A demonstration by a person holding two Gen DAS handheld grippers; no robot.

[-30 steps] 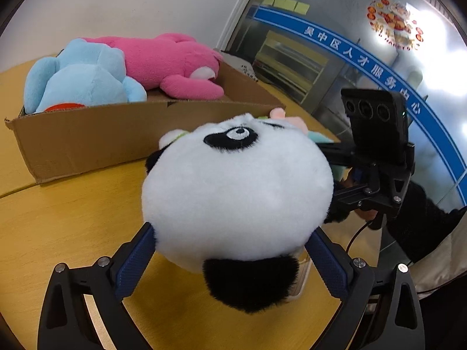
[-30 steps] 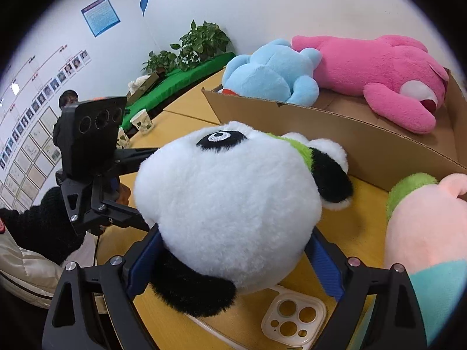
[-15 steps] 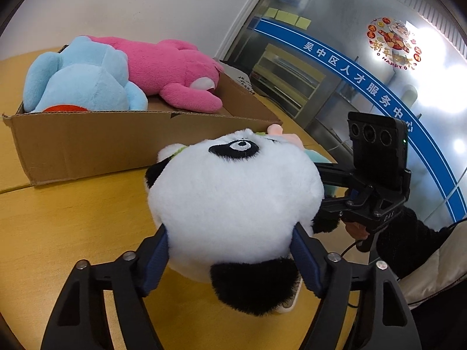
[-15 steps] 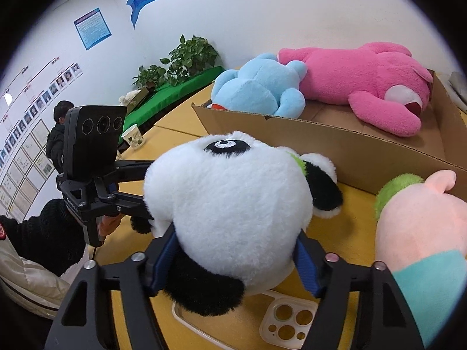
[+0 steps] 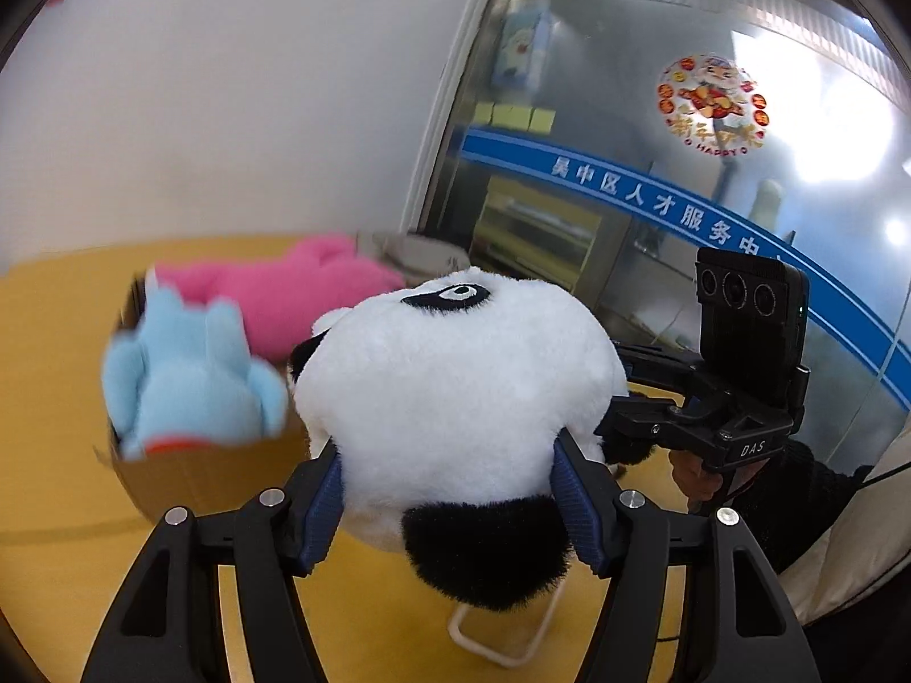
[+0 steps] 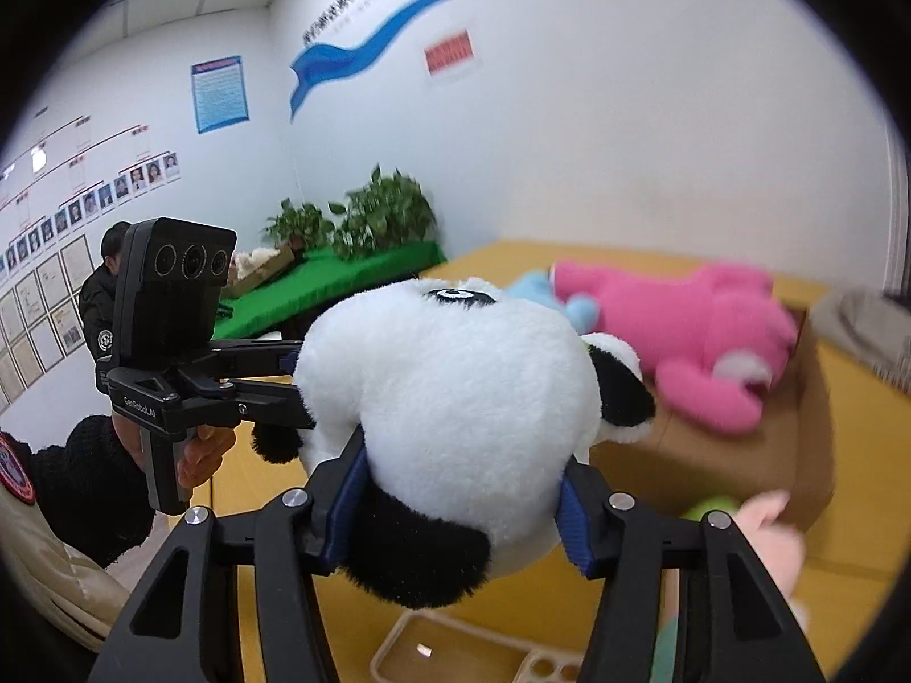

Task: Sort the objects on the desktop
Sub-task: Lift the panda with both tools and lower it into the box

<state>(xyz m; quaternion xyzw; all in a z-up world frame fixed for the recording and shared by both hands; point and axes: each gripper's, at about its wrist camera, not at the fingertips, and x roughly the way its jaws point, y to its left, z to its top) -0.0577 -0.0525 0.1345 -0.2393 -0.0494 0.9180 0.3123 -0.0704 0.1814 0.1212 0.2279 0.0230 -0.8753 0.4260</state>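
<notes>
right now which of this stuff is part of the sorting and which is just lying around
Part of the job:
- panda plush, gripped from two sides by the left gripper and right gripper, both jaws closing on it
- cardboard box
- blue plush and pink plush in the box
- pink and green plush on the table

Lying about:
- clear phone case
- potted plants

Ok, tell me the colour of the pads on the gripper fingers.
Dark blue pads, pressed into the panda; clearest in the left wrist view.
</notes>
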